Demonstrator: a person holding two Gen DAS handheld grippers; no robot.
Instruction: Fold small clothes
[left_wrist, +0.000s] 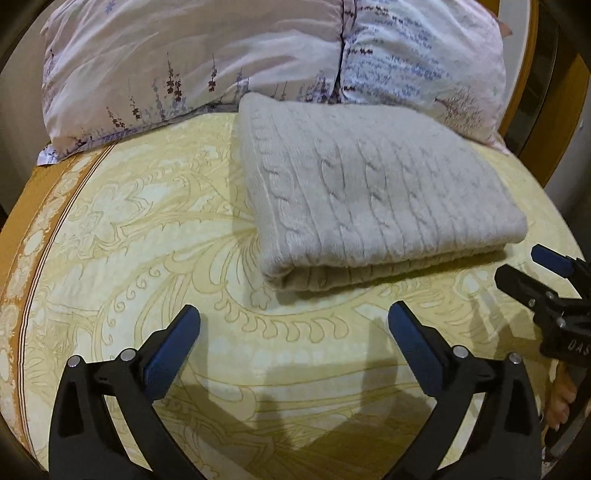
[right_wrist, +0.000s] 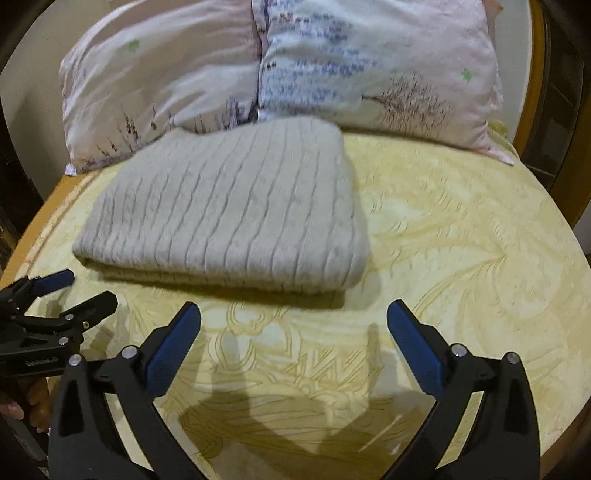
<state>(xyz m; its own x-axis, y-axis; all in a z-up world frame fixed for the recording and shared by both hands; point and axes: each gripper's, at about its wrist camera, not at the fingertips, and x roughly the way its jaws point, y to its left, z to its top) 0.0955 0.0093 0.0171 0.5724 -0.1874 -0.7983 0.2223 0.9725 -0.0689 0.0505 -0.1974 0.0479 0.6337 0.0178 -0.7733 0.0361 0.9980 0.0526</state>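
A pale grey cable-knit sweater (left_wrist: 373, 199) lies folded into a thick rectangle on the yellow patterned bed cover (left_wrist: 147, 229), its folded edge toward me. My left gripper (left_wrist: 293, 317) hovers open just in front of that edge, nothing between its blue pads. In the right wrist view the same sweater (right_wrist: 229, 214) sits up and to the left, and my right gripper (right_wrist: 293, 314) is open and empty in front of its near right corner. Each gripper shows in the other's view: the right one (left_wrist: 532, 269) at the right edge, the left one (right_wrist: 79, 286) at the left edge.
Two floral pillows (left_wrist: 221, 62) lean against the headboard right behind the sweater. An orange border (left_wrist: 40, 221) runs along the left side of the bed cover. A wooden bed frame (right_wrist: 535, 85) curves at the back right. Fingers of a hand (left_wrist: 561, 398) show under the right gripper.
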